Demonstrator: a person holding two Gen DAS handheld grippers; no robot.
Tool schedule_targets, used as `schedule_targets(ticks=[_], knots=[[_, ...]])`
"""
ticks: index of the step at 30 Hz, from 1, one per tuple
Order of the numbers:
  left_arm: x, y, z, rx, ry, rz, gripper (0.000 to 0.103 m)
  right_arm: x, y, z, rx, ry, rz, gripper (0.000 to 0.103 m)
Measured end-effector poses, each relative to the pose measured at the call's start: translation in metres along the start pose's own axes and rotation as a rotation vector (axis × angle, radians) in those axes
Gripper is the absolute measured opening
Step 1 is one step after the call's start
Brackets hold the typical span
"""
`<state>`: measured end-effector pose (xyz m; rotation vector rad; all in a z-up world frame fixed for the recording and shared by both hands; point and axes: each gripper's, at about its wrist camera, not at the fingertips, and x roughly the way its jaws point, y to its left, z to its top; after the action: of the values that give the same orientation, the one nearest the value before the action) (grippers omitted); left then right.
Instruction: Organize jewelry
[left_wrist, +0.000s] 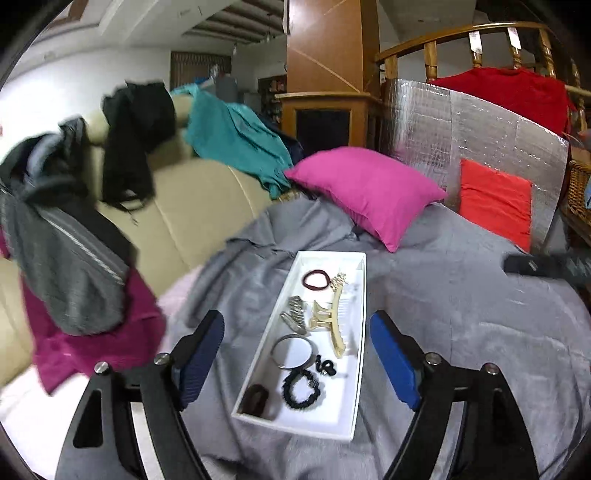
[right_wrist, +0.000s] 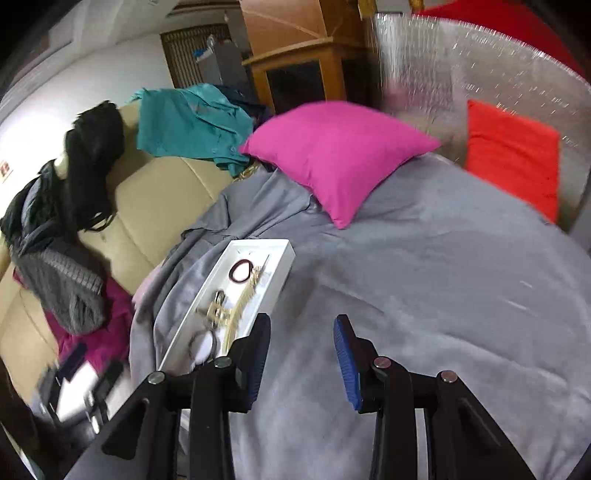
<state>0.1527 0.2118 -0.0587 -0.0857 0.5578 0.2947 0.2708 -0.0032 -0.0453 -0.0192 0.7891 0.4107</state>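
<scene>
1. We are holding the left gripper (left_wrist: 297, 360) wide and empty above the white tray (left_wrist: 360, 295) — the right gripper (right_wrist: 301, 356) is partly parted, empty, right of it.
2. We are judging tidying nearly done — lift clear.
3. The tray is sitting on a grey bedspread (left_wrist: 461, 332), pink cushion (left_wrist: 369, 192) far.

A long white tray (left_wrist: 356, 321) is laid on the grey blanket (left_wrist: 461, 332). Inside are seen a maroon hair tie (left_wrist: 316, 279), cream claw clip (left_wrist: 332, 321), round mirror (left_wrist: 293, 351) and black scrunchie (left_wrist: 301, 387).
</scene>
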Motion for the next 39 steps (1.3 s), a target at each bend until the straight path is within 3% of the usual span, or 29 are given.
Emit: schedule_targets(ticks=[2, 7, 16, 27, 39], knots=[[-0.033, 0.0, 0.007, -0.002, -0.026, 0.05, 0.085, -0.036, 0.008, -0.019, -0.026, -0.043, -0.003, 0.059], [-0.107, 0.002, 0.009, -0.025, -0.111, 0.133, 0.097, -0.098, 0.033, -0.055, -0.047, -0.112, 0.021, 0.059], [-0.193, 0.017, 0.007, -0.06, -0.17, 0.163, 0.098, -0.159, 0.071, -0.106, -0.026, -0.149, 0.008, 0.06], [-0.247, 0.024, -0.002, -0.049, -0.208, 0.151, 0.098, -0.219, 0.098, -0.148, -0.019, -0.223, -0.039, 0.063], [-0.27, 0.027, -0.006, -0.059, -0.232, 0.143, 0.098, -0.24, 0.107, -0.165, -0.002, -0.234, -0.026, 0.063]])
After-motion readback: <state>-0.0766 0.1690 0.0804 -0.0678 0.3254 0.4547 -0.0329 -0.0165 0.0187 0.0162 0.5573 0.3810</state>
